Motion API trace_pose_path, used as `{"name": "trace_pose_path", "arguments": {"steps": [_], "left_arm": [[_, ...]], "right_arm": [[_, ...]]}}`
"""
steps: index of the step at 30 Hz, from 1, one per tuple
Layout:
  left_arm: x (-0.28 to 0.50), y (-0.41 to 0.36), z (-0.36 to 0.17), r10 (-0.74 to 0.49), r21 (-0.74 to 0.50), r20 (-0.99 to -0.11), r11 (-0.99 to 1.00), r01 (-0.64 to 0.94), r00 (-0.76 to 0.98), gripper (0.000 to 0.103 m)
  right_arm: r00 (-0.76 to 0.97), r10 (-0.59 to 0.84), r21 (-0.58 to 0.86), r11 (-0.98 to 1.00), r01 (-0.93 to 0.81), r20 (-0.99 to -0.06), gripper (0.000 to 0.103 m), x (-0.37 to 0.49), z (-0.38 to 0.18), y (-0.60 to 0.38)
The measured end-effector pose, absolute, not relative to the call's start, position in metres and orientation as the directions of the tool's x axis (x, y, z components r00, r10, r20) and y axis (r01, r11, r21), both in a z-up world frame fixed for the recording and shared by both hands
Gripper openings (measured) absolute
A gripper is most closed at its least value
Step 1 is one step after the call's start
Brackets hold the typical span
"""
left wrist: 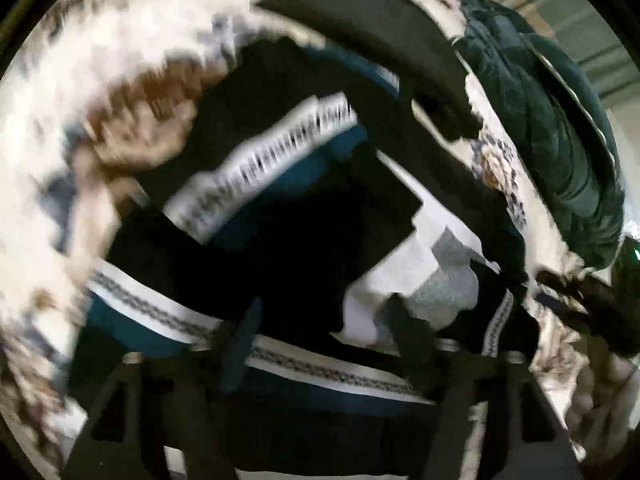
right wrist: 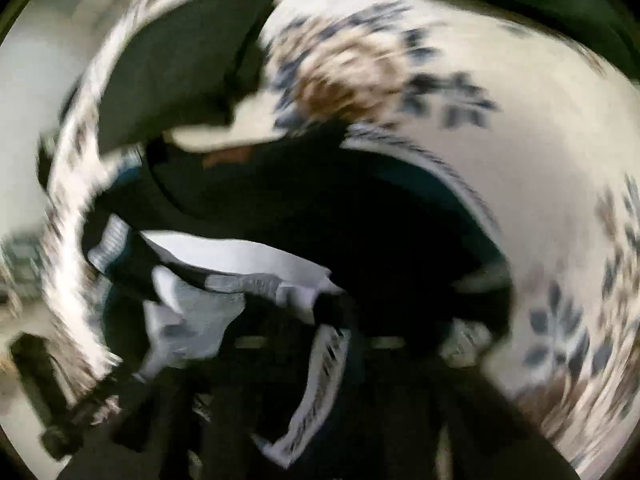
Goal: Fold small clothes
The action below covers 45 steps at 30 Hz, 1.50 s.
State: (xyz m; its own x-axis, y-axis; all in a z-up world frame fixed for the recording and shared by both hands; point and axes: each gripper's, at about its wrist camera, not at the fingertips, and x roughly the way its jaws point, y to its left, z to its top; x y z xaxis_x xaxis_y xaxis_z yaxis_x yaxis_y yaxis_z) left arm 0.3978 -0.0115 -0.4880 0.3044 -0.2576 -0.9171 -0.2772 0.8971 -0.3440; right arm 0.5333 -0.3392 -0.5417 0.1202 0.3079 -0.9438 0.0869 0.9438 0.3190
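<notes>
Two wrist views, both smeared by motion blur, look down on a heap of small clothes point(left wrist: 280, 240) lying on a white bed cover point(left wrist: 80, 80) printed with blue and brown flowers. In the left wrist view the heap fills the centre: black and teal garments with white patterned waistbands point(left wrist: 264, 160), and a white and grey garment point(left wrist: 432, 276) at about 4 o'clock from the middle. A dark folded garment point(left wrist: 372, 28) lies flat on the cover at 12 o'clock, apart from the heap, and a dark green quilt point(left wrist: 552, 120) is bunched up at 2 o'clock.

The left gripper point(left wrist: 326, 336) reaches in from 6 o'clock with its two fingers point(left wrist: 240, 344) standing apart over the black cloth and a white band; nothing is seen pinched between them.

In the right wrist view the same heap sits at the centre, the white and grey garment at 8 o'clock and the dark folded garment at 10 o'clock. The right gripper point(right wrist: 316, 344) enters from 6 o'clock as a dark blur above the clothes, and whether its fingers are apart or together cannot be told.
</notes>
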Motion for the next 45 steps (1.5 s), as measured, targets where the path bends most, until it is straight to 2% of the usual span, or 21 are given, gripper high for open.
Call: {"name": "trace_pose_path", "arguments": {"steps": [1,6,8,9,11,14,15,17,18,19,22,24,28,30,31,32,33,34,36,40,45], "left_arm": [[0.401,-0.01,-0.48,-0.223,-0.315,-0.917,0.913,-0.258,0.33,0.066],[0.443,-0.002,-0.487,-0.101,-0.192,-0.919,0.959,-0.21,0.38,0.066],[0.468,0.004,-0.507,-0.071,-0.15,-0.931,0.968,-0.2,0.358,0.066],[0.478,0.009,-0.519,-0.053,-0.127,-0.94,0.971,-0.201,0.338,0.066],[0.496,0.024,-0.539,-0.041,-0.109,-0.953,0.97,-0.216,0.299,0.069],[0.506,0.042,-0.539,-0.079,-0.154,-0.952,0.959,-0.238,0.296,0.069],[0.506,0.042,-0.532,-0.074,-0.147,-0.951,0.962,-0.23,0.3,0.069],[0.499,0.036,-0.514,-0.07,-0.135,-0.947,0.972,-0.193,0.313,0.067],[0.494,0.031,-0.505,-0.077,-0.139,-0.942,0.975,-0.172,0.325,0.067],[0.488,0.026,-0.495,-0.088,-0.144,-0.936,0.979,-0.144,0.341,0.067],[0.471,0.001,-0.483,-0.12,-0.146,-0.925,0.988,-0.047,0.36,0.069],[0.475,-0.008,-0.495,-0.102,-0.111,-0.935,0.994,-0.006,0.339,0.069],[0.487,0.003,-0.539,-0.085,-0.091,-0.963,0.996,-0.011,0.255,0.069],[0.486,0.003,-0.535,-0.089,-0.094,-0.959,0.996,-0.003,0.269,0.071],[0.485,0.002,-0.528,-0.079,-0.081,-0.956,0.997,0.004,0.283,0.074],[0.483,0.0,-0.517,-0.068,-0.069,-0.951,0.998,0.007,0.302,0.082],[0.479,-0.001,-0.505,-0.066,-0.069,-0.944,0.998,0.003,0.324,0.086],[0.474,-0.003,-0.494,-0.072,-0.077,-0.936,0.997,-0.001,0.345,0.09],[0.462,-0.011,-0.474,-0.089,-0.097,-0.925,0.995,-0.003,0.368,0.09],[0.418,-0.035,-0.437,-0.076,-0.088,-0.912,0.996,-0.011,0.403,0.09],[0.336,-0.088,-0.431,-0.104,-0.125,-0.935,0.991,-0.041,0.339,0.09]], "right_arm": [[0.139,0.306,0.323,0.939,0.12,-0.942,0.064,0.522,-0.535,-0.349],[0.07,0.314,0.322,0.912,0.256,-0.947,0.063,0.475,-0.556,-0.37],[0.057,0.32,0.322,0.901,0.29,-0.946,0.021,0.456,-0.577,-0.369],[0.071,0.314,0.32,0.899,0.299,-0.947,0.008,0.449,-0.582,-0.371],[0.117,0.289,0.311,0.889,0.335,-0.95,0.008,0.436,-0.586,-0.376],[0.118,0.25,0.276,0.886,0.374,-0.961,0.008,0.43,-0.587,-0.384],[0.113,0.257,0.281,0.879,0.385,-0.96,0.009,0.428,-0.587,-0.387],[0.084,0.226,0.241,0.895,0.376,-0.971,0.019,0.43,-0.581,-0.386],[0.074,0.179,0.193,0.91,0.367,-0.981,0.032,0.431,-0.572,-0.382],[0.1,0.124,0.151,0.924,0.352,-0.987,0.037,0.43,-0.557,-0.376],[0.215,0.084,0.151,0.936,0.319,-0.973,0.038,0.427,-0.52,-0.352],[0.241,0.137,0.202,0.94,0.274,-0.961,0.038,0.426,-0.514,-0.326],[0.126,0.139,0.166,0.956,0.241,-0.982,0.037,0.43,-0.561,-0.286],[0.065,0.126,0.139,0.956,0.258,-0.99,0.037,0.421,-0.587,-0.288],[0.054,0.151,0.16,0.953,0.256,-0.987,0.037,0.418,-0.59,-0.289],[0.057,0.149,0.159,0.958,0.24,-0.987,0.037,0.418,-0.585,-0.288],[0.061,0.148,0.158,0.961,0.227,-0.987,0.044,0.417,-0.576,-0.289],[0.069,0.154,0.165,0.961,0.222,-0.986,0.068,0.416,-0.566,-0.291],[0.096,0.178,0.196,0.955,0.222,-0.979,0.096,0.41,-0.537,-0.302],[0.143,0.151,0.179,0.961,0.21,-0.978,0.096,0.398,-0.483,-0.329],[0.138,0.204,0.232,0.945,0.229,-0.969,0.096,0.376,-0.454,-0.396]]}}
